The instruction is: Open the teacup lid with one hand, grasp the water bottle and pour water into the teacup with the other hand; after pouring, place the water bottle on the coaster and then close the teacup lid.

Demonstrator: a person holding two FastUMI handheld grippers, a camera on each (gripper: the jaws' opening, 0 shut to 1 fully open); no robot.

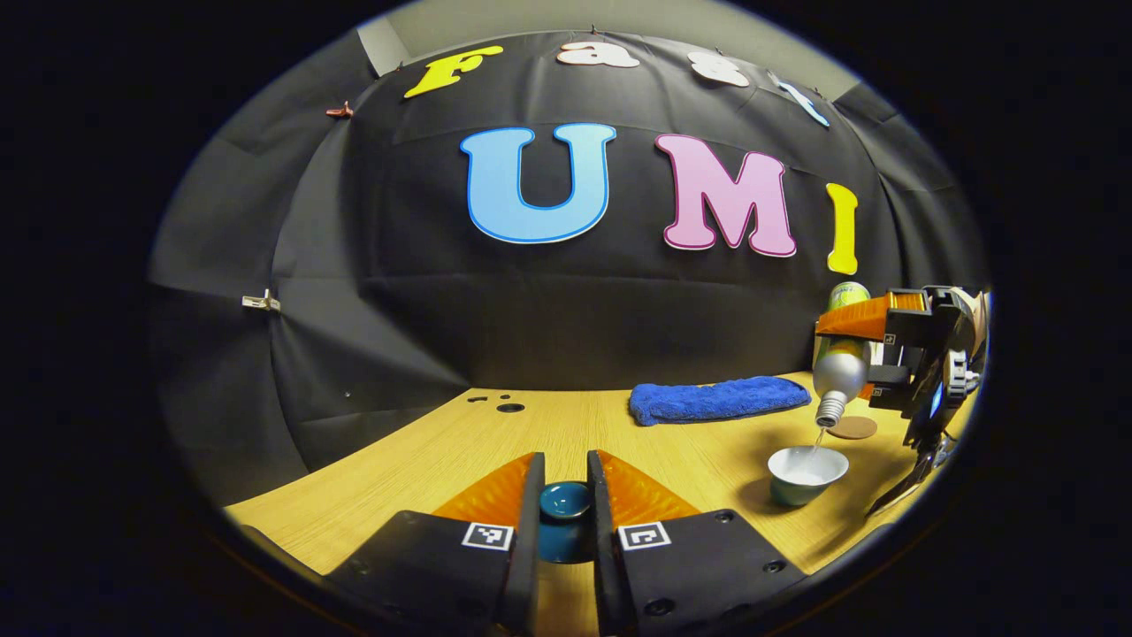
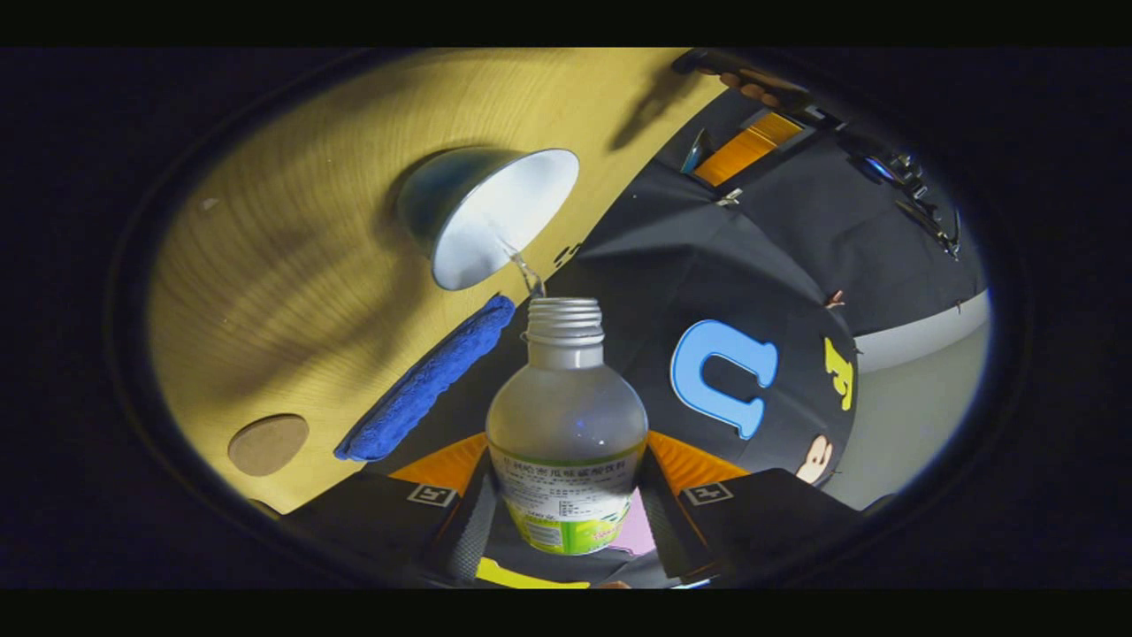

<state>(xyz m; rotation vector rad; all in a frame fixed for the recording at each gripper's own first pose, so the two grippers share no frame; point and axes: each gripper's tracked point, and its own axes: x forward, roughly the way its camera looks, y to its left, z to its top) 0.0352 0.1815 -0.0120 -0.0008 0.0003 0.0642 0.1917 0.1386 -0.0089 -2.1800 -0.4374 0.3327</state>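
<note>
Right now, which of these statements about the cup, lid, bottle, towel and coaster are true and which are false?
1. The left gripper holds the lid between its fingers. True.
2. The bottle stands upright on the coaster. False: the right gripper holds it tipped over the cup, and the coaster is bare.
3. Water is running into the cup. True.
4. The blue towel covers the cup. False: it lies apart, on the table.

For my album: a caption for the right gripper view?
Gripper tips clear plastic bottle, pouring water into white-lined teacup.
</note>
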